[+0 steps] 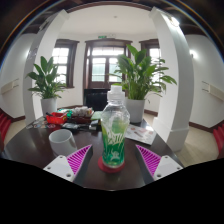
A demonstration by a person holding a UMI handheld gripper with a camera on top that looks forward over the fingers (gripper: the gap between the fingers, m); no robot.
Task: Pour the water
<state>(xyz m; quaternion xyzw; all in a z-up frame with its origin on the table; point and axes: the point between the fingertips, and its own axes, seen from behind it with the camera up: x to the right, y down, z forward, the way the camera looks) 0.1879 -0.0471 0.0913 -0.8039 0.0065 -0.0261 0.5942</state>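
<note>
Dark tabletop [30,145], bright windowed room behind. Gripper [113,158] nearest: both purple-padded fingers look pressed against clear plastic water bottle with green label [114,130], upright between them, cap apparently on. Just left, pale round cup [62,142]. Beyond, clutter, then two leafy potted plants [140,72]. Judged: grasp made, pour not begun. Next move calls for carrying bottle over the cup and tilting.

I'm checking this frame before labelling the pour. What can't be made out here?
Gripper view:
- Bottle between the tongs: whether the pads touch it is unclear.
- Water level: hidden by the green label.
- Cup: contents too small to tell.
- Clutter behind: too small to identify.
</note>
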